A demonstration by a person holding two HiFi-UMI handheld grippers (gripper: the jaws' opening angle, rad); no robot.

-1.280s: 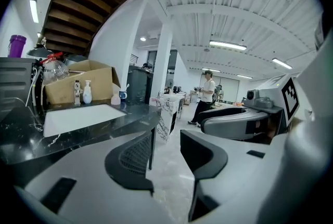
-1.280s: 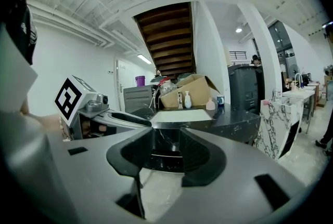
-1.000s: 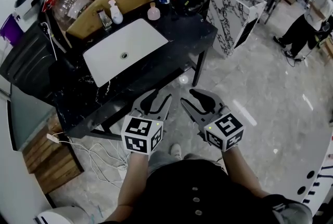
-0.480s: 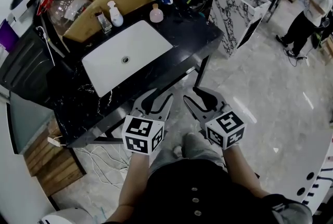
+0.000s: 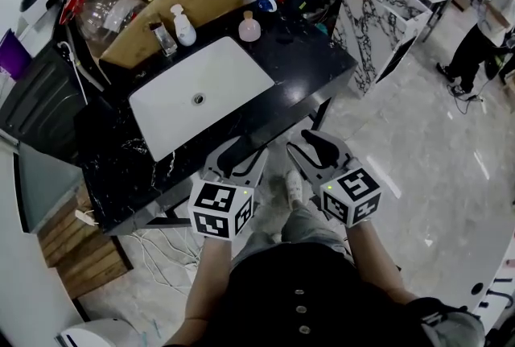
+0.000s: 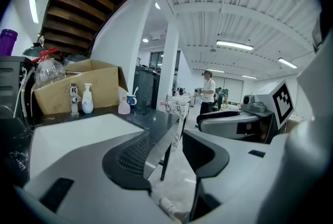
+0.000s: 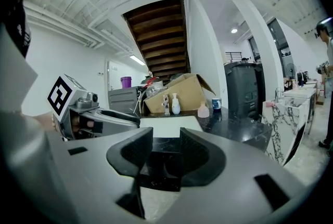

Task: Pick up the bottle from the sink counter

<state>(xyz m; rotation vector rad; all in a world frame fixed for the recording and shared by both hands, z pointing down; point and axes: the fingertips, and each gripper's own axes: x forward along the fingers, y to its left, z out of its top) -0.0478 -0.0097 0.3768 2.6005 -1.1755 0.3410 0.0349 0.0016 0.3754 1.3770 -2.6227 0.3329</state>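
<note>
While held short of the sink counter [image 5: 299, 64], left gripper [image 5: 243, 150] has just been opening, nothing between its jaws — right gripper [image 5: 310, 144] partly open, likewise empty. White pump bottle [image 5: 184, 25] and pink bottle [image 5: 249, 28] stand well ahead, beyond the basin [image 5: 233, 76].

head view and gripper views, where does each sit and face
Head view: on the head, steeply down at the sink counter; forearms, left gripper, right gripper show.
Left gripper view: on that gripper, along its empty jaws, just opening, toward the counter; right gripper shows.
Right gripper view: mirrored, jaws open; left gripper shows.
Shared: pink bottle.
</note>
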